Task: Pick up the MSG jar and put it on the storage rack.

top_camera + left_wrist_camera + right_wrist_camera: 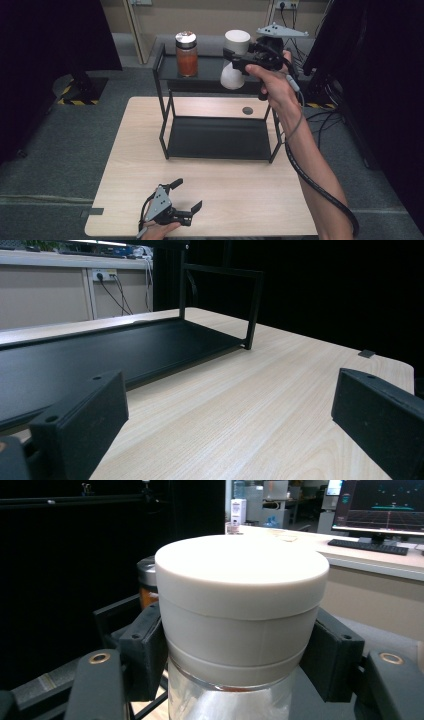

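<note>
Progress looks to be at the placing or lifting stage for the white-lidded jar (235,59): the right gripper (245,59) has its jaws closed around the jar just under the white lid (240,575), pads pressed to either side, and holds it at the right end of the black rack's (165,125) top shelf (210,67). From the high view I cannot tell whether the jar's base touches the shelf or hangs just clear of it, so whether it is being set down or taken off stays open. A second jar with a metal lid and orange contents (187,54) stands upright on the same shelf, to the left and apart from the held one. The rack's lower tray (100,352) lies bare. The left gripper (187,197) rests low at the near edge of the worktop (240,190), jaws spread wide with nothing between them, taking no part yet. What seems left is releasing the jar once it is seated, or carrying it away.
</note>
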`<state>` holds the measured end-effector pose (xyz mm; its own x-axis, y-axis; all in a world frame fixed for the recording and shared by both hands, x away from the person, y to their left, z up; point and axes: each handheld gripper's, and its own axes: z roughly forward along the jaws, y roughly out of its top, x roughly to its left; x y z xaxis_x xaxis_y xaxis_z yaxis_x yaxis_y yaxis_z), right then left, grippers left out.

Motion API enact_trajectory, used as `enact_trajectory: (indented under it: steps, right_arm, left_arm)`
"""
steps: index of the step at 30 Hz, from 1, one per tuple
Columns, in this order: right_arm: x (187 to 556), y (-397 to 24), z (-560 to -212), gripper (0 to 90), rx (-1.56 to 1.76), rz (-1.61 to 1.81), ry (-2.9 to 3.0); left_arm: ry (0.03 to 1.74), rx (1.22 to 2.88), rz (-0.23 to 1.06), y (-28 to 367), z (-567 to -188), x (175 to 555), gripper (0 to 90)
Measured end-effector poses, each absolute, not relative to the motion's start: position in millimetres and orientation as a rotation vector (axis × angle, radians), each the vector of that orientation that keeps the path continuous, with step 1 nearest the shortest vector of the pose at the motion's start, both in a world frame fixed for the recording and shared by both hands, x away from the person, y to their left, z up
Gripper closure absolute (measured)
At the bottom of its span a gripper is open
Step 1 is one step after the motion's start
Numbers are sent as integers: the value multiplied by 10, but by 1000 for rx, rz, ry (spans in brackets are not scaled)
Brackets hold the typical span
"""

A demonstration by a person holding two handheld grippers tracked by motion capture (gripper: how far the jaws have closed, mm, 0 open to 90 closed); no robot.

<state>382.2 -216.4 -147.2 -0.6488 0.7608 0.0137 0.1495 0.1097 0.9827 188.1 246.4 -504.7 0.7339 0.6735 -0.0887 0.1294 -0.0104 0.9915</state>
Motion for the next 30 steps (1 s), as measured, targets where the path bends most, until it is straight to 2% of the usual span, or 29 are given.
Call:
enact_trajectory:
  steps: [14, 30]
  right_arm:
    - [4013, -1954, -1411, 350, 971, 1508, 1834]
    - [4174, -1793, -1505, 350, 1008, 1468, 1800]
  left_arm:
    - [670, 1546, 484, 2468, -5046, 1877, 10]
    - [671, 1542, 482, 2470, -5049, 1873, 10]
